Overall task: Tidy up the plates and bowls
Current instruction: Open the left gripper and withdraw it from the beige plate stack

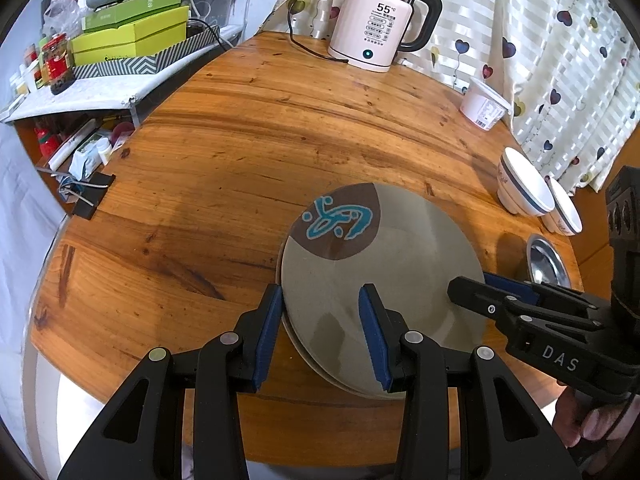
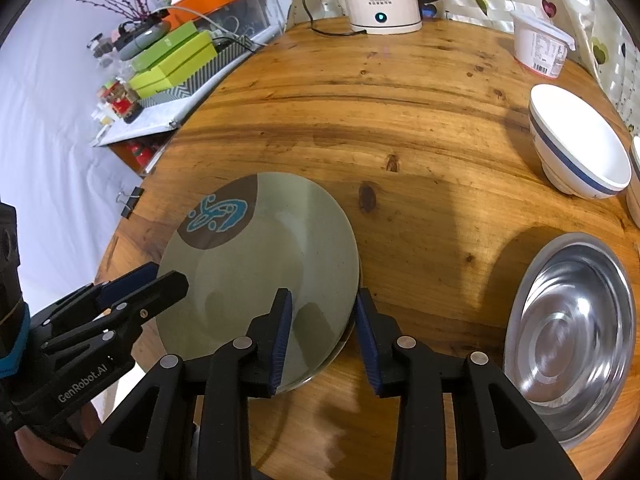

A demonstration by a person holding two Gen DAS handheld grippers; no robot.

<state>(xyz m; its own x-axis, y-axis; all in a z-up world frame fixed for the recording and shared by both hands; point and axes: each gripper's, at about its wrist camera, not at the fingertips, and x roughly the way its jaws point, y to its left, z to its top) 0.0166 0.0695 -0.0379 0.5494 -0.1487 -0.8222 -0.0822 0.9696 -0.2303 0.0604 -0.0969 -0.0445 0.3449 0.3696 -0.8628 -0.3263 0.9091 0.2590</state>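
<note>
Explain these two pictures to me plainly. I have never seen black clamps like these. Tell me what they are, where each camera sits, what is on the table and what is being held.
No robot here: a person holds a two-finger gripper in each hand, and each gripper carries a wide-angle camera looking along its fingers. One picture comes from the left gripper, the other from the right gripper; each also shows the other gripper from the side.

On the round wooden table lie stacked grey plates, the top one with a blue pattern. Each gripper straddles an opposite rim of the stack. The left grip is unclear; the right jaws are opening, their pads apart from the rim.

Beside them stand a steel bowl, two white bowls with blue bands, a white tub and a kettle.
</note>
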